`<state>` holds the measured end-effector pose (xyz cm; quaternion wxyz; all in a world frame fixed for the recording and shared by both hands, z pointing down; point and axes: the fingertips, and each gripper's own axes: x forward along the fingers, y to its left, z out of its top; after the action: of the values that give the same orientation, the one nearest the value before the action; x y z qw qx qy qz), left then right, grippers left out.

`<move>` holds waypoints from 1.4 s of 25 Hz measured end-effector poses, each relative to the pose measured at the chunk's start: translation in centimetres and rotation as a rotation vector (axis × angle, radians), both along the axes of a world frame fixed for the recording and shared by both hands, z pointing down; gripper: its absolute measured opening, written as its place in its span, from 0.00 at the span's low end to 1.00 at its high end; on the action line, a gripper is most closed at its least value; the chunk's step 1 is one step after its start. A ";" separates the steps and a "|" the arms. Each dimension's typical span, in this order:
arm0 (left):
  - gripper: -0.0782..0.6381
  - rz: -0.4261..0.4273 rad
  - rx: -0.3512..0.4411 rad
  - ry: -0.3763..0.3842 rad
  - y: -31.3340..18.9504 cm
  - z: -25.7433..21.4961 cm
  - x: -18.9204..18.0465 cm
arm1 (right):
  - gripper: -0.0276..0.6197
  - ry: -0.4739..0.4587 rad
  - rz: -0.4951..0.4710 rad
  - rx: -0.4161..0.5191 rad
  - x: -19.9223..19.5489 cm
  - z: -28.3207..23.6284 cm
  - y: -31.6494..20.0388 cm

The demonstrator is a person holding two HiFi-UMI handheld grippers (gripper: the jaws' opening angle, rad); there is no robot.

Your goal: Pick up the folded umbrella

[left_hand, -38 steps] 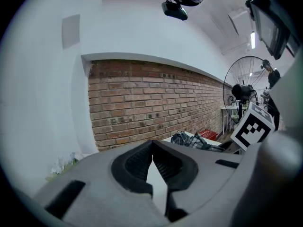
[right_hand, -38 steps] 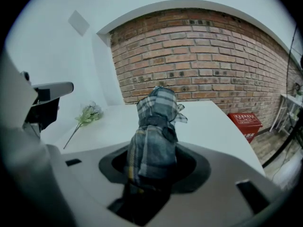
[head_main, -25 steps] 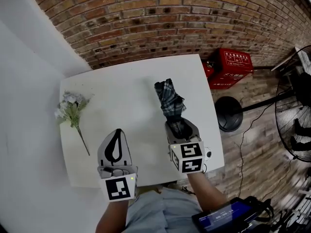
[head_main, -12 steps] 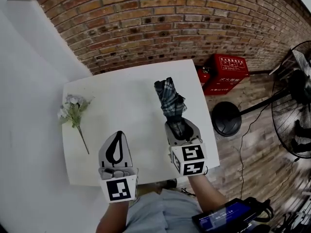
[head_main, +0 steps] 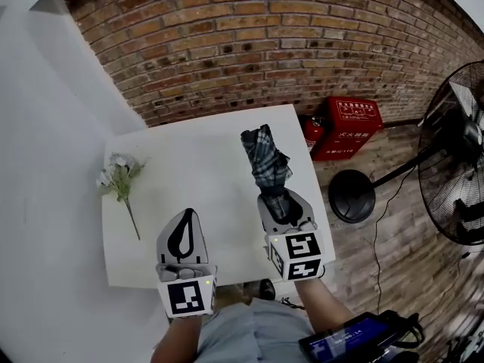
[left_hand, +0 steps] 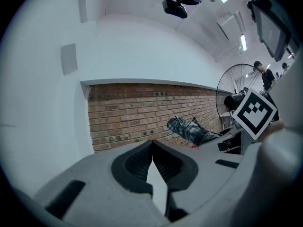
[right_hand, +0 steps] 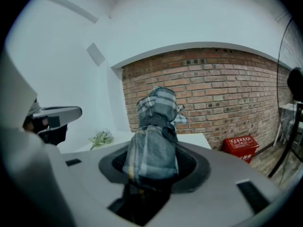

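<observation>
We pinch the folded umbrella [head_main: 266, 161] in our right gripper [head_main: 285, 205], its plaid end pointing to twelve o'clock over the white table [head_main: 189, 157]. At eight o'clock our left gripper [head_main: 184, 219] is pressed together, empty; flowers [head_main: 119, 174] lie at nine.

1 umbrella [head_main: 266, 157], 1 bouquet [head_main: 119, 175], maybe 1 extinguisher [head_main: 309, 131].

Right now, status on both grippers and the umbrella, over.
Right gripper shut on the umbrella, held above the table. Left gripper shut, empty. Flowers far left, nothing in the way.
</observation>
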<state>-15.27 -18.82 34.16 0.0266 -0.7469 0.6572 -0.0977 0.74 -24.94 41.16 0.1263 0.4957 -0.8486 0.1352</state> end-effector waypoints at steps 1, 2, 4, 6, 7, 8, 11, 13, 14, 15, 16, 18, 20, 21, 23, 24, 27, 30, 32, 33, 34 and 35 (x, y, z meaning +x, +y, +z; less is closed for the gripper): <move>0.12 0.000 0.005 0.000 0.2 -0.3 0.2 | 0.33 -0.002 -0.003 0.008 0.2 -0.4 0.2; 0.12 0.003 0.012 0.006 0.3 -0.6 0.5 | 0.33 -0.005 -0.006 0.016 0.4 -0.8 0.4; 0.12 0.004 0.022 0.013 0.8 -1.2 1.1 | 0.33 -0.009 -0.012 0.034 0.7 -1.5 0.8; 0.12 -0.001 0.033 0.001 1.3 -1.6 1.4 | 0.33 -0.011 -0.017 0.052 1.0 -2.2 1.3; 0.12 -0.002 0.041 -0.004 1.6 -1.9 1.5 | 0.33 -0.013 -0.020 0.060 1.2 -2.6 1.5; 0.12 -0.001 0.050 -0.006 1.8 -2.2 1.7 | 0.33 -0.014 -0.023 0.069 1.3 -3.0 1.7; 0.12 -0.005 0.060 -0.010 2.7 -2.7 2.1 | 0.33 -0.017 -0.031 0.100 1.5 -4.1 2.4; 0.12 -0.003 0.086 -0.019 3.1 -3.1 2.3 | 0.33 -0.017 -0.036 0.127 1.6 -4.9 2.8; 0.12 -0.001 0.098 -0.017 3.3 -3.4 2.4 | 0.33 -0.021 -0.038 0.138 1.7 -5.3 3.0; 0.12 -0.001 0.105 -0.012 3.6 -3.6 2.5 | 0.33 -0.026 -0.040 0.147 1.7 -5.7 3.3; 0.12 0.000 0.110 -0.008 3.8 -3.8 2.6 | 0.33 -0.030 -0.042 0.155 1.8 -6.1 3.5; 0.12 0.000 0.118 -0.006 4.3 -4.3 2.8 | 0.33 -0.036 -0.045 0.174 1.9 -7.1 4.1; 0.12 -0.001 0.132 -0.006 4.9 -4.9 3.0 | 0.33 -0.040 -0.048 0.195 2.0 -8.0 4.6; 0.12 -0.002 0.140 -0.007 5.2 -5.2 3.0 | 0.33 -0.043 -0.048 0.208 2.1 -8.5 4.9; 0.12 -0.004 0.154 -0.009 5.7 -5.6 3.2 | 0.33 -0.046 -0.049 0.234 2.3 -9.4 5.5; 0.12 -0.006 0.160 -0.010 6.0 -5.9 3.3 | 0.33 -0.048 -0.050 0.246 2.5 -9.9 5.8; 0.12 -0.006 0.178 -0.012 6.8 -6.9 3.7 | 0.33 -0.052 -0.054 0.279 2.9 -11.2 6.7; 0.12 -0.004 0.195 -0.013 7.5 -7.7 4.1 | 0.33 -0.059 -0.056 0.311 3.2 -12.5 7.6; 0.12 -0.003 0.206 -0.014 8.0 -8.0 4.3 | 0.33 -0.065 -0.058 0.331 3.4 -13.1 8.2; 0.12 -0.004 0.209 -0.014 8.2 -8.2 4.4 | 0.33 -0.066 -0.058 0.339 3.4 -13.4 8.5; 0.12 -0.005 0.211 -0.013 8.4 -8.3 4.4 | 0.34 -0.066 -0.059 0.347 3.5 -13.7 8.7; 0.12 -0.007 0.214 -0.012 8.5 -8.4 4.4 | 0.34 -0.065 -0.061 0.356 3.5 -14.0 9.0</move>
<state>-10.88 -10.29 25.73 0.1100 -0.7370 0.6661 -0.0314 4.26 -15.95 27.15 0.0132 0.4798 -0.8773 -0.0052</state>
